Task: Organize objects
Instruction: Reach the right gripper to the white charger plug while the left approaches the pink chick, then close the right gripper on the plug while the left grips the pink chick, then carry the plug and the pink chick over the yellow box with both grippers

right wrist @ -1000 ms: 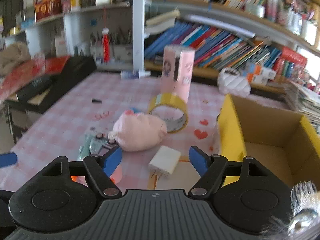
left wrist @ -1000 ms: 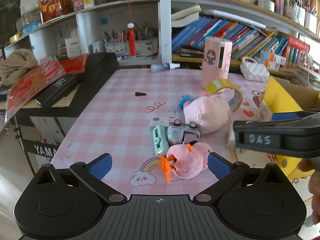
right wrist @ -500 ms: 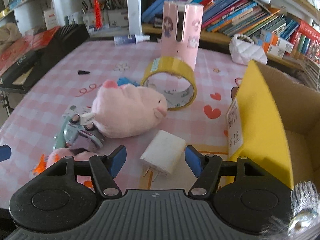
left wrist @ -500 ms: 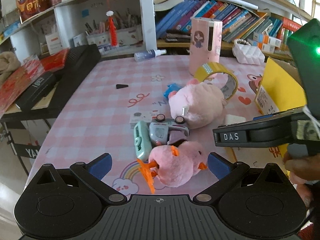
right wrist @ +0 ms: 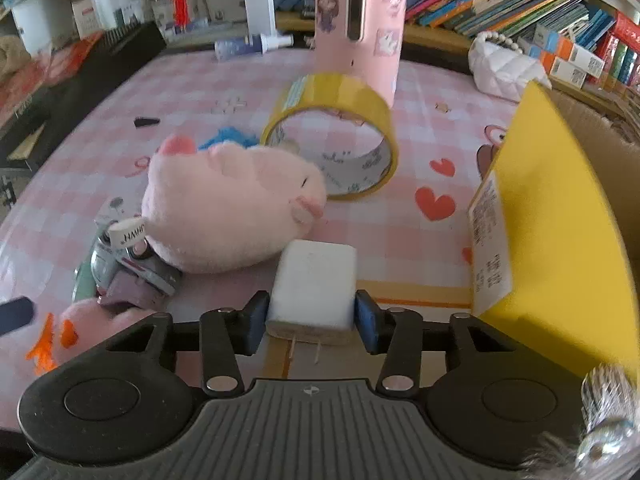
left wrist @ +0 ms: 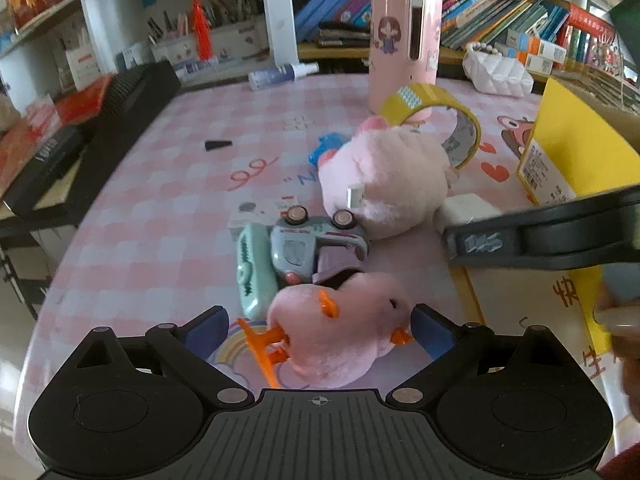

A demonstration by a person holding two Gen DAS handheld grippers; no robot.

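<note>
1. The chick plush (left wrist: pixel 340 332) lies near the table's (left wrist: pixel 168 216) front edge.
2. Just behind it lies the toy car (left wrist: pixel 312 248), with a comb (left wrist: pixel 252 268) touching its left side.
3. The pig plush (right wrist: pixel 228 208) lies behind the car, touching it.
4. The charger (right wrist: pixel 314 284) lies right of the pig.
5. The tape roll (right wrist: pixel 340 128) stands behind the pig, before the tube (right wrist: pixel 360 20).
6. The box (right wrist: pixel 552 216) stands at the right edge.
7. A bottle (left wrist: pixel 280 74) lies at the back edge.
</note>
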